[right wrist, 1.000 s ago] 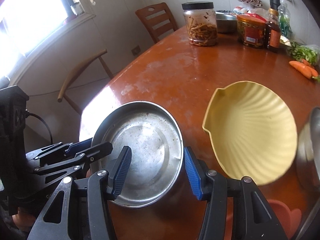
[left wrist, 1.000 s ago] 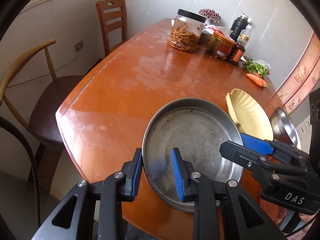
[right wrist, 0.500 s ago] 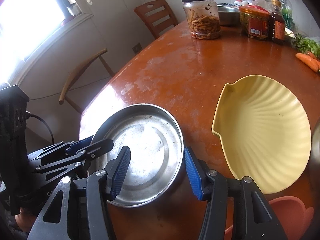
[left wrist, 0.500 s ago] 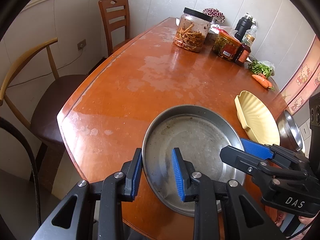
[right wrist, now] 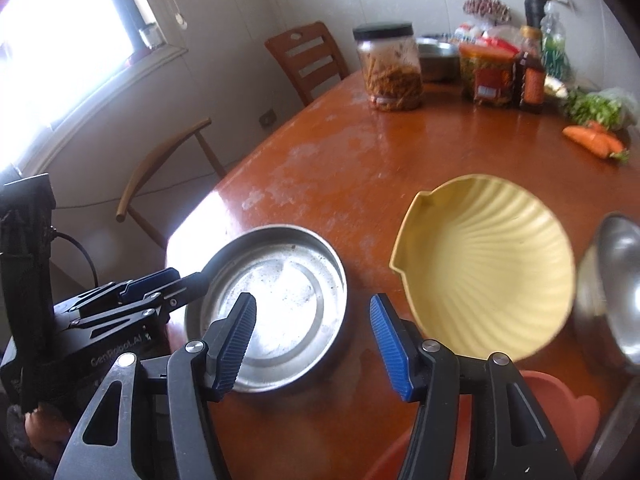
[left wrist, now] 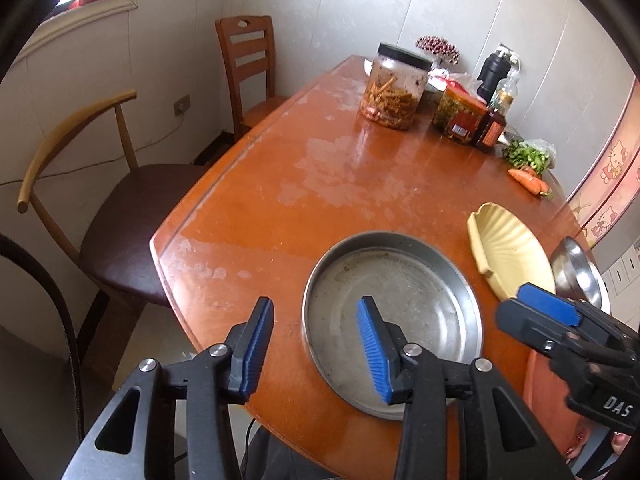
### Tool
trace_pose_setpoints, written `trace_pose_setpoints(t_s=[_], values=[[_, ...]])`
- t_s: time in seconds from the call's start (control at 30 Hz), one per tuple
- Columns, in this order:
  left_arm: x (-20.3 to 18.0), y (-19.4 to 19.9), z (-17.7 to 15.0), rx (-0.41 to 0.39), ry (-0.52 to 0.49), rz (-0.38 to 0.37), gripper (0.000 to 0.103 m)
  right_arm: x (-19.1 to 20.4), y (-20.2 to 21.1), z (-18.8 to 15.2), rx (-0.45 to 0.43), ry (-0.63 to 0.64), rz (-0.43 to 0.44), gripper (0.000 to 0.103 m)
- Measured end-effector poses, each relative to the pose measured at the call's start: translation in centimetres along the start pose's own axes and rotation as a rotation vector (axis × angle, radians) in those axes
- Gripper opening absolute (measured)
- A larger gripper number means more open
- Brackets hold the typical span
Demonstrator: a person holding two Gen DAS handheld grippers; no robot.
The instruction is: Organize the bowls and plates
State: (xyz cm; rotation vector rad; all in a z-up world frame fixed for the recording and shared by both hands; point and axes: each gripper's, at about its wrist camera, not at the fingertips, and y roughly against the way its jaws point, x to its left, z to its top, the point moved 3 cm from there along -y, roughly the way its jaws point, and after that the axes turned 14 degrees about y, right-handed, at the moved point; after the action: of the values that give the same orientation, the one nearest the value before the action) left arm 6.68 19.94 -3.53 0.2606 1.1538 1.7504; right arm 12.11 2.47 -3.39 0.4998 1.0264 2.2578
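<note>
Dull silver steel pan [left wrist: 394,316], pale yellow shell-ribbed plate [right wrist: 486,266], glossy orange-brown table [left wrist: 320,184], blue-padded black grippers.

Left gripper [left wrist: 316,348] has just been opening its jaws; they now straddle the near-left rim of the round steel pan [left wrist: 394,316] without pinching it. Pan sits flat on the orange counter [left wrist: 280,184]. Yellow shell-shaped plate [left wrist: 508,256] just right of it, steel bowl [left wrist: 576,268] beyond. Right gripper [left wrist: 536,312] pokes in over the plate's edge.
</note>
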Motion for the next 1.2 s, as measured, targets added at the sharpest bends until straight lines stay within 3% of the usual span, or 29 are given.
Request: trace_pose_setpoints(t_s=[0.3,0.6,0.93,1.2], values=[[-3.7,3.3,-2.0,-0.024,-0.076,-0.078,0.049,0.0,7.3,-2.2,-0.11,0.001,-0.065,0.07],[-8.9,3.5,-5.7,0.024,-0.173,-0.133,0.049,-1.7,12.2,-7.9,-0.118,-0.061,-0.126,0.071],[-13.3,1.9,-9.4,0.097,-0.262,-0.168,0.049,-4.3,14.2,-15.0,-0.06,-0.139,-0.181,0.071],[-15.0,0.0,-11.4,0.156,-0.306,-0.159,0.049,-4.8,12.7,-17.2,-0.024,-0.184,-0.113,0.071]])
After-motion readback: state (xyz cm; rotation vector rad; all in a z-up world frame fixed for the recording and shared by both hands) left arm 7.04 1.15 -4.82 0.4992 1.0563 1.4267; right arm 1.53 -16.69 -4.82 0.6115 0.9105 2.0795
